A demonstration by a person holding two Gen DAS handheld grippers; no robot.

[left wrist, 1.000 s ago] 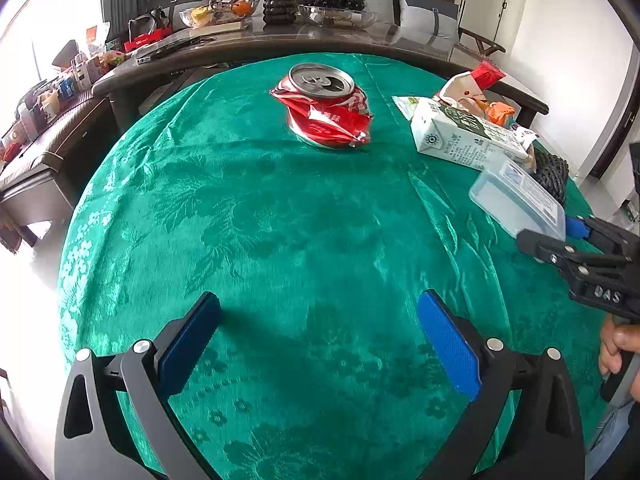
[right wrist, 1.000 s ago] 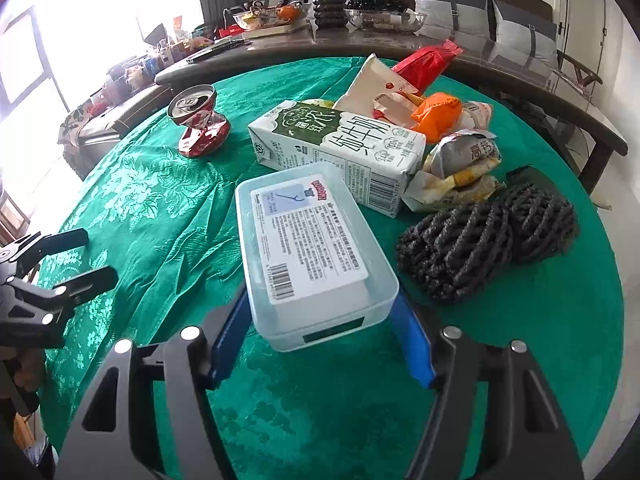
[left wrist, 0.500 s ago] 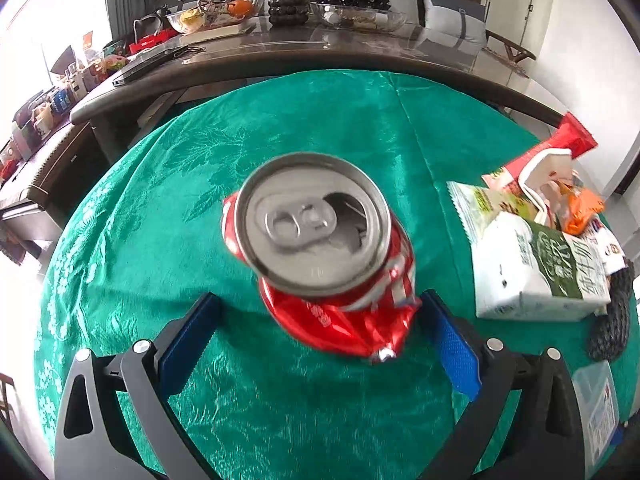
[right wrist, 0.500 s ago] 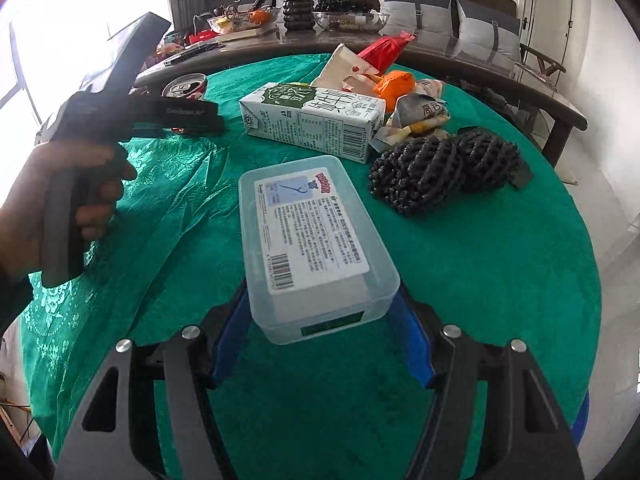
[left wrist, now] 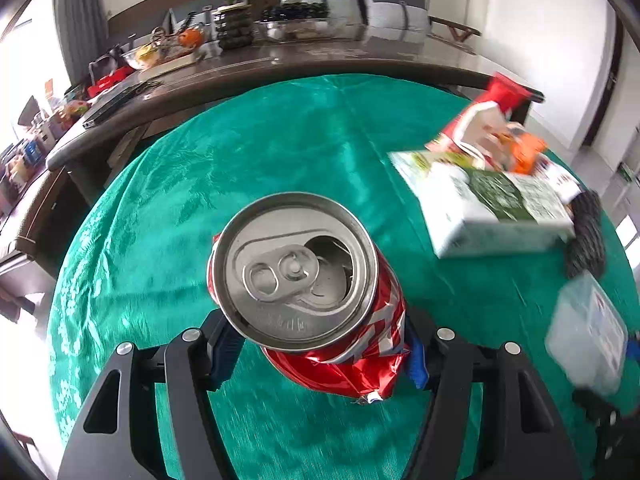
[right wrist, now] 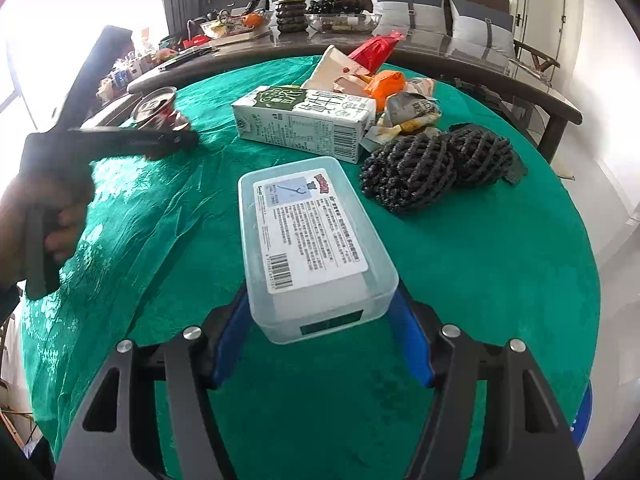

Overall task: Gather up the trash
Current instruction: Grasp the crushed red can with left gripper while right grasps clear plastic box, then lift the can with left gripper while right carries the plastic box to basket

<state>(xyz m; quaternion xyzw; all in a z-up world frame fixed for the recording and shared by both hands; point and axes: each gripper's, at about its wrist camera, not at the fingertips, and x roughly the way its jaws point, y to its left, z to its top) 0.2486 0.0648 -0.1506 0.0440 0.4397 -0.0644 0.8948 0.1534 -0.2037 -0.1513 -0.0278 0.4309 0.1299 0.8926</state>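
A crushed red soda can (left wrist: 292, 268) stands upright on the green tablecloth (left wrist: 280, 152), filling the middle of the left wrist view. My left gripper (left wrist: 320, 344) is closing its jaws on it, and the blue pads lie against the can's two sides. From the right wrist view the same can (right wrist: 156, 108) sits at the far left, with the left gripper (right wrist: 176, 136) around it. My right gripper (right wrist: 320, 336) is shut on a clear plastic box (right wrist: 308, 232) with a printed label, held just above the cloth.
A white and green milk carton (right wrist: 308, 120) lies behind the box, with snack wrappers (right wrist: 384, 76) beyond it and two black mesh bundles (right wrist: 432, 164) to its right. A long dark table (right wrist: 460, 48) with bowls and a plant borders the far side. A hand (right wrist: 40, 216) grips the left tool.
My left gripper moved forward to the can and its wide-open jaws narrowed around it. The right gripper kept the plastic box and barely shifted.
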